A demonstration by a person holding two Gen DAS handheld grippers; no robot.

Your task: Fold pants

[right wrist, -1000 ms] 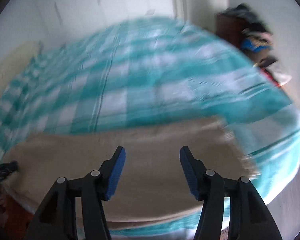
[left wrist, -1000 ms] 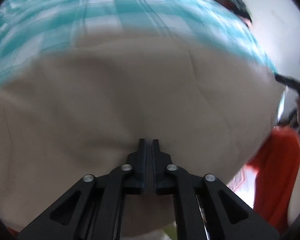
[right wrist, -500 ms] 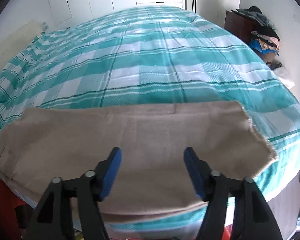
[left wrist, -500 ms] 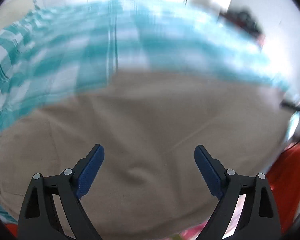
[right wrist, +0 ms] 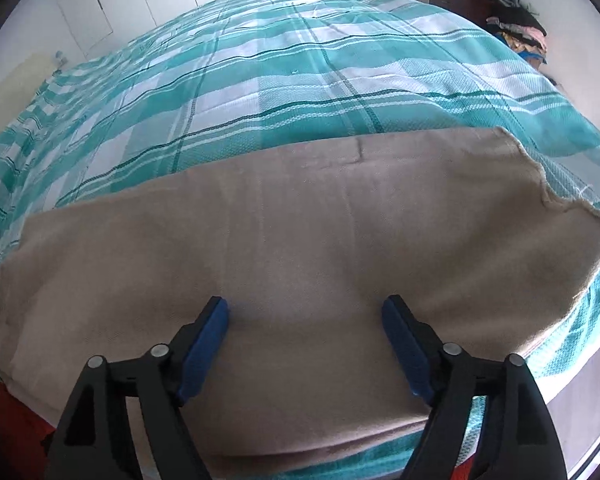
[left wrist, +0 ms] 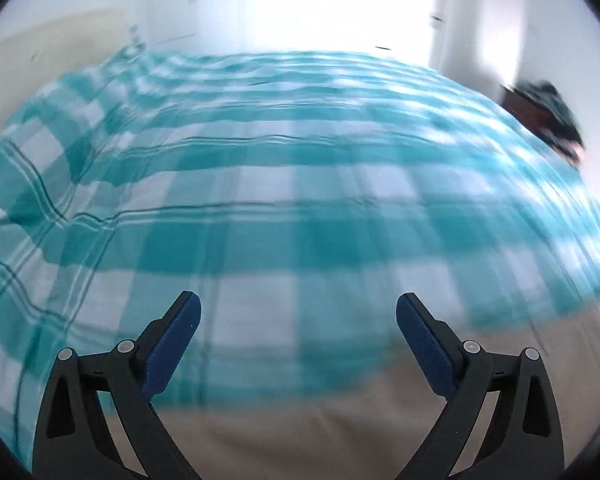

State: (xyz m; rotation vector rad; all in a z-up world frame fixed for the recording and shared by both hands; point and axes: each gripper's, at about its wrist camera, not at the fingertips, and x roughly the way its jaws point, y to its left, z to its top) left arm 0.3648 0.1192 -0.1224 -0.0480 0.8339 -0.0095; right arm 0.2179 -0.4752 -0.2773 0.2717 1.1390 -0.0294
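Lying flat along the near edge of the bed (right wrist: 284, 80), the pants (right wrist: 300, 232) stretch as a long beige band under and ahead of the right gripper (right wrist: 305, 344), their frayed hem off to its right. That gripper's jaws have just been opening and now stand spread just above the cloth, nothing pinched between them; whether the tips touch the fabric I cannot tell. The left gripper (left wrist: 298, 340) has its jaws spread wide too, having just been opening, and holds nothing; its view is blurred, with checked bedding ahead of it and the pants only below and to its right. The step in hand looks like a release after laying the pants out in a long strip, one fold probably made though the layers are hard to count. Next, I judge, each gripper needs a fresh hold, most likely at one end of the strip, pinching all layers together so that end can be carried over to the other without the cloth sliding apart.
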